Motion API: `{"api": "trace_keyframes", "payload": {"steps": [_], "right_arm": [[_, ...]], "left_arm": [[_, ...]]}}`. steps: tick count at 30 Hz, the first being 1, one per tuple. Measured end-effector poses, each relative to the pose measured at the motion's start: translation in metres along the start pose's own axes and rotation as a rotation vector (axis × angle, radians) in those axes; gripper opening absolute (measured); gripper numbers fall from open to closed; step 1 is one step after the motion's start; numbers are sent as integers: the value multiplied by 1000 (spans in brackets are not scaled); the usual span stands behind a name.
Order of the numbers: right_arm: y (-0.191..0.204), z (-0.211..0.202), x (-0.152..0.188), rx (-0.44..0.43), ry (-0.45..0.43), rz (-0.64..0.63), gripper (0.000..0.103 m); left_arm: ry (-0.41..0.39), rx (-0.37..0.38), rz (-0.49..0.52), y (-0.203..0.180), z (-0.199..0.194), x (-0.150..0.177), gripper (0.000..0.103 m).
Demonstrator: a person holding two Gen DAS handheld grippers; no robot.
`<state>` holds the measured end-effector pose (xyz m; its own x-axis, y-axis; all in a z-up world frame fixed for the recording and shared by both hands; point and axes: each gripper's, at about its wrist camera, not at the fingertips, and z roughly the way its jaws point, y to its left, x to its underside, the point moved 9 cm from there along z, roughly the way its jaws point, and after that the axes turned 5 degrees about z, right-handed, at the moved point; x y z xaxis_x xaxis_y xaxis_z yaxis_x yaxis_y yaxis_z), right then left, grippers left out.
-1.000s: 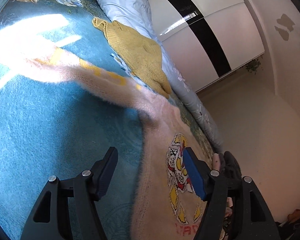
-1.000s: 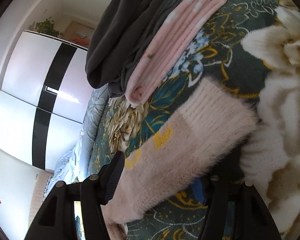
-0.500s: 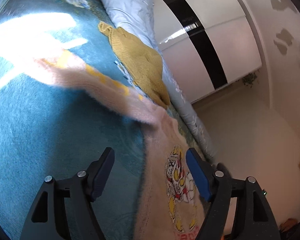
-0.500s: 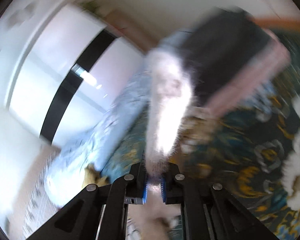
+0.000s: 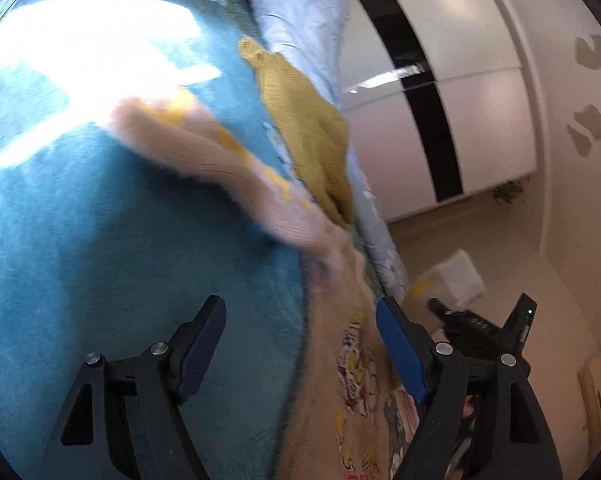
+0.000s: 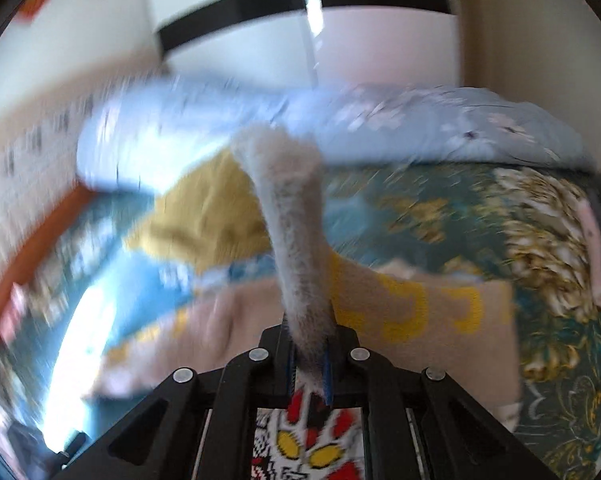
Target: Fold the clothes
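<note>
Jaws of left gripper [image 5: 300, 344]: wide apart, clamped on nothing, hovering over the bed. Jaws of right gripper [image 6: 309, 364]: pressed together on a sleeve [image 6: 296, 232] of the pink sweater, fuzzy cloth rising straight ahead from between them, tip bent over at the far end.

Pink sweater [image 5: 340, 380]: spread flat on the blue blanket [image 5: 100, 260]. Body between and just ahead of the left jaws, nearer the right-hand one, cartoon print [image 5: 356, 376] facing up. Other sleeve [image 5: 204, 160], with yellow marks, stretched ahead and to the left of the left jaws, into a bright patch of sunlight. In the right wrist view, print directly beneath the jaws, pink cloth with yellow marks just ahead to both sides.

Yellow sweater [image 5: 308, 128]: well ahead of the left jaws, lying at the blanket's far edge against the pale blue quilt [image 5: 300, 20]; ahead and left of the right jaws.

Wardrobe [image 5: 440, 80]: white with a black stripe, beyond the quilt in both views.

Right wrist view: heavily blurred at left.
</note>
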<state>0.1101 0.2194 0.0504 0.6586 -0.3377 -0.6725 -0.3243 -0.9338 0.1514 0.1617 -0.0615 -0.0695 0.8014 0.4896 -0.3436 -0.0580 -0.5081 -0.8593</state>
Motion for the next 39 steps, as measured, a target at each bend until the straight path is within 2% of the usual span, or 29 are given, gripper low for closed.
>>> {"api": "trace_keyframes", "payload": {"steps": [4, 7, 11, 12, 15, 18, 20, 25, 29, 32, 35, 39], "right_arm": [[35, 46, 38, 75, 95, -151, 10], [42, 67, 55, 103, 140, -185, 11], [51, 72, 65, 103, 155, -240, 22], [55, 70, 67, 78, 153, -253, 31], [69, 63, 73, 1, 149, -293, 47], [80, 50, 75, -59, 126, -324, 50], [83, 30, 68, -131, 82, -300, 52], [49, -34, 45, -274, -46, -185, 64], [-8, -67, 41, -288, -133, -55, 67], [-37, -78, 50, -293, -151, 0, 67], [-54, -82, 63, -302, -140, 10, 67], [-74, -85, 80, -300, -141, 5, 67]], "left_arm": [[-9, -77, -2, 4, -4, -1, 78], [-10, -120, 22, 3, -7, -1, 78], [-9, -157, 17, 8, -7, -1, 78], [-7, -165, 13, 10, -6, -1, 78], [-5, -193, 10, 12, -6, 0, 78], [-1, -217, 10, 11, -9, -3, 78], [-10, -230, 12, 11, -14, -11, 78], [-69, -281, -42, 25, -39, -44, 78], [-75, -299, -200, 49, -47, -59, 78], [-61, -283, -306, 57, -36, -63, 77], [-86, -293, -371, 61, -28, -70, 76], [-121, -313, -429, 68, -22, -79, 60]]}}
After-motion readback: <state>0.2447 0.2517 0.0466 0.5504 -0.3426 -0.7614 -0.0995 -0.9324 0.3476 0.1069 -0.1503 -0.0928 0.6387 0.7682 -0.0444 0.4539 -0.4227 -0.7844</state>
